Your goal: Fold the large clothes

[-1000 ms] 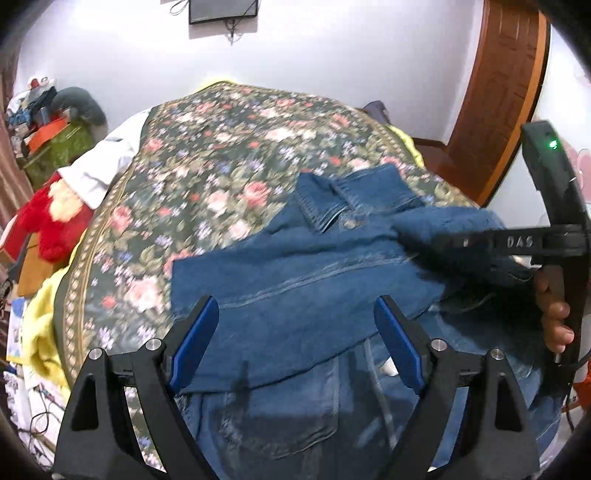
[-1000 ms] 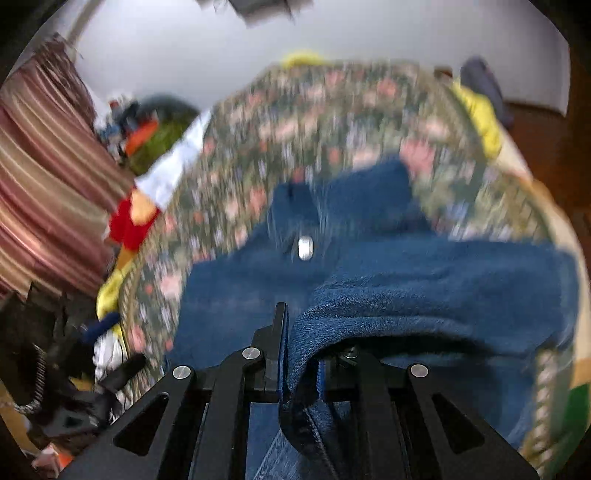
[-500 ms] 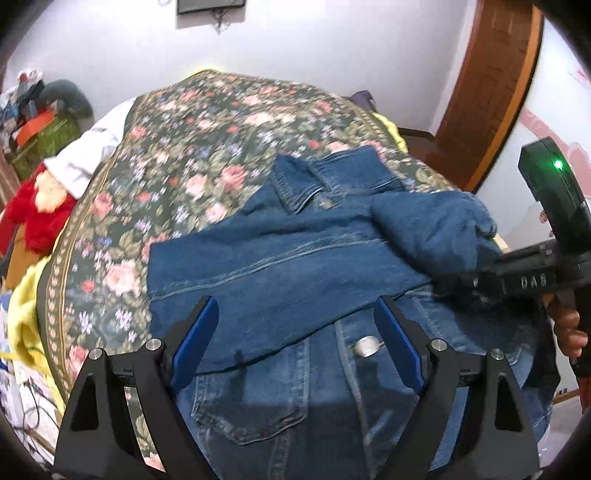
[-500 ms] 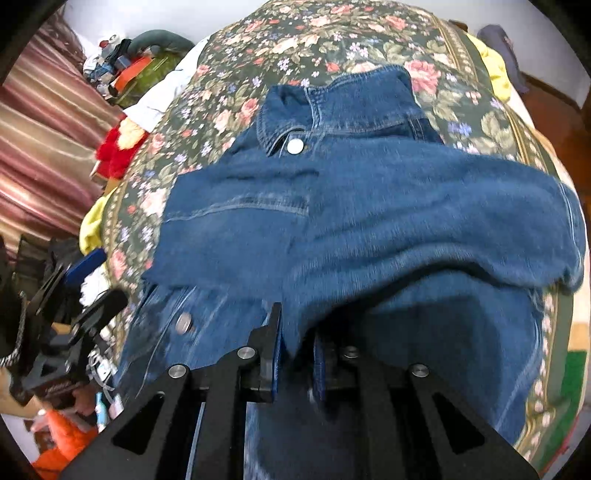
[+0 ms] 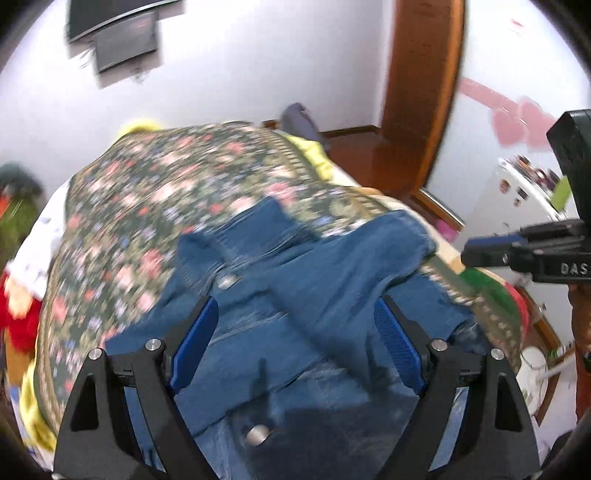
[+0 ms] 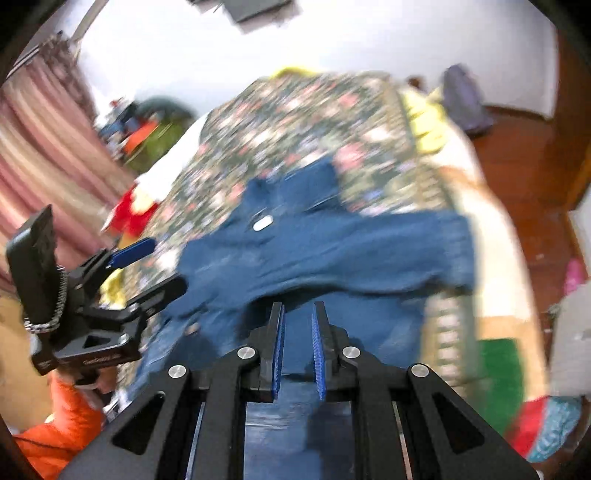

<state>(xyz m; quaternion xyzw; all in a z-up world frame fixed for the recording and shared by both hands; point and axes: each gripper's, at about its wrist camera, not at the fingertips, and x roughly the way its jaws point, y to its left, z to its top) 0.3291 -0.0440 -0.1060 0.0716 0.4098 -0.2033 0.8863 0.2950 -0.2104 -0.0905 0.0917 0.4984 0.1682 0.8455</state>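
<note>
One bed [image 5: 122, 206] under a floral cover carries the denim jacket [image 5: 295, 295], spread flat with both sleeves folded across its front. Above the jacket's hem, the left gripper [image 5: 295, 350] hangs with fingers spread wide, holding nothing. Beside it, the right gripper [image 6: 298, 354] has fingers slightly parted, also empty.

Before me, a bed under a dark floral bedspread [image 5: 155, 192] fills the room, with a white wall [image 5: 229, 74] behind carrying a dark wall-mounted screen [image 5: 122, 33]. At my right, a wooden door frame [image 5: 421, 92] and reddish wooden floor [image 6: 517, 147]. At my left, striped pink curtains [image 6: 40, 147], a red soft toy [image 6: 129, 212] and piled clutter. All detail is motion-blurred.
</note>
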